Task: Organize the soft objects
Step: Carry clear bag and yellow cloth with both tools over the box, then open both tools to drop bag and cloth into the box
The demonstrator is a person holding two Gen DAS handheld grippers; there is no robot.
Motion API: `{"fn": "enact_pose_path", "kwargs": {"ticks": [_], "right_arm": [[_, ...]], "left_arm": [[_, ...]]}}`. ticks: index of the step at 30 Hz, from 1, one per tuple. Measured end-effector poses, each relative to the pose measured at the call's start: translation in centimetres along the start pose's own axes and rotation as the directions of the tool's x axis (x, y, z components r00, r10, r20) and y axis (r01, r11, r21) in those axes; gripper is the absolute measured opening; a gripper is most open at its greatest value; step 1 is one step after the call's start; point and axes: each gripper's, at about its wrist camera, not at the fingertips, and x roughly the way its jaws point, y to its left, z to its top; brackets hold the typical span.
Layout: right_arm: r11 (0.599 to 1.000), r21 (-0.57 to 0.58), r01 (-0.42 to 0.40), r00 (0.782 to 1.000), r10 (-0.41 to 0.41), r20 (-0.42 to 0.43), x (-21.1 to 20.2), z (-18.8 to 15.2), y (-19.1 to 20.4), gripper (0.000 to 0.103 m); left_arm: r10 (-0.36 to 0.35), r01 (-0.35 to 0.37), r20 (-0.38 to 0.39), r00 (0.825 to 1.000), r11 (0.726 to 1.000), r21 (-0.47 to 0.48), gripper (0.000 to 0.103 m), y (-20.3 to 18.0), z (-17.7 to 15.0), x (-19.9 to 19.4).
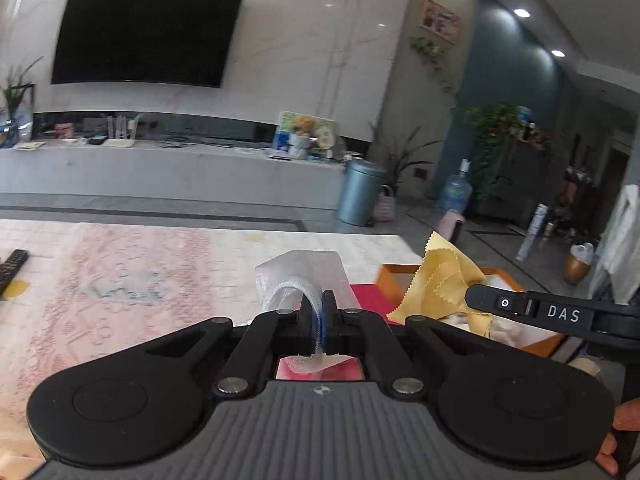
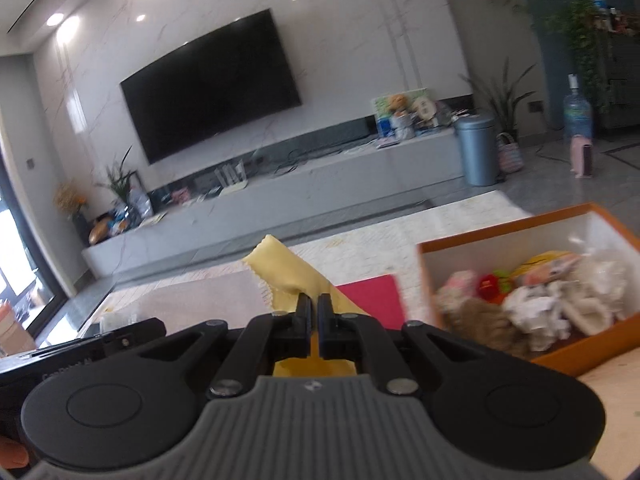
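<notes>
My left gripper [image 1: 321,312] is shut on a sheer white mesh pouch [image 1: 304,276] and holds it up above a red mat [image 1: 370,298]. My right gripper [image 2: 314,310] is shut on a yellow cloth [image 2: 282,266] with zigzag edges; in the left wrist view the right gripper [image 1: 470,298] holds that cloth [image 1: 442,280] over the near edge of the orange box [image 1: 386,280]. The orange box [image 2: 500,240] lies to the right in the right wrist view and holds several soft toys and white cloths [image 2: 552,300].
A patterned pink and white table cover [image 1: 132,272] spreads to the left, with a black remote [image 1: 12,266] at its left edge. Beyond are a TV bench [image 1: 172,168], a grey bin [image 1: 360,192] and a water bottle [image 1: 454,192].
</notes>
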Motion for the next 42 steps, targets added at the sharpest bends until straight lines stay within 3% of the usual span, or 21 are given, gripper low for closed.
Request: {"fn": "enact_pose_path", "kwargs": {"ticks": [10, 19, 22, 27, 33, 37, 39, 41, 42], "right_arm": [[0.974, 0.199, 0.105, 0.992, -0.118, 0.054, -3.2, 1.5, -10.7, 0.000], [0.960, 0.238, 0.148, 0.988, -0.154, 0.007, -0.7, 3.7, -18.0, 0.000], [0.953, 0.253, 0.165, 0.986, -0.155, -0.059, 1.1, 3.6, -20.0, 0.000], [0.944, 0.257, 0.207, 0.973, -0.171, -0.154, 4.0, 2.6, -21.9, 0.000], [0.938, 0.273, 0.214, 0.955, -0.143, -0.259, 6.9, 1.2, -23.3, 0.000], [0.950, 0.203, 0.237, 0.945, -0.177, -0.275, 7.7, 1.6, -22.7, 0.001], [0.953, 0.181, 0.245, 0.940, -0.188, -0.285, 7.9, 1.7, -22.9, 0.002], [0.954, 0.182, 0.239, 0.939, -0.179, -0.294, 7.8, 1.8, -23.1, 0.005], [0.954, 0.183, 0.238, 0.939, -0.178, -0.294, 7.6, 1.8, -23.1, 0.006]], "left_arm": [[-0.176, 0.186, -0.088, 0.980, 0.975, 0.117, 0.003, -9.2, 1.3, 5.9], [-0.180, 0.215, -0.208, 0.961, 0.963, 0.161, 0.003, -14.8, 1.0, 13.1], [-0.164, 0.217, -0.286, 0.944, 0.962, 0.165, 0.003, -15.7, 0.1, 15.3], [-0.148, 0.226, -0.420, 0.895, 0.964, 0.143, 0.003, -15.7, -2.0, 18.6], [-0.127, 0.222, -0.502, 0.855, 0.966, 0.134, 0.003, -15.4, -3.7, 20.8], [-0.118, 0.226, -0.549, 0.827, 0.965, 0.133, 0.005, -15.9, -4.3, 21.8], [-0.119, 0.228, -0.559, 0.820, 0.965, 0.129, 0.008, -16.0, -4.4, 21.8], [-0.120, 0.229, -0.552, 0.825, 0.964, 0.133, 0.012, -16.1, -4.4, 21.4], [-0.123, 0.231, -0.547, 0.828, 0.964, 0.134, 0.022, -16.2, -4.4, 21.3]]}}
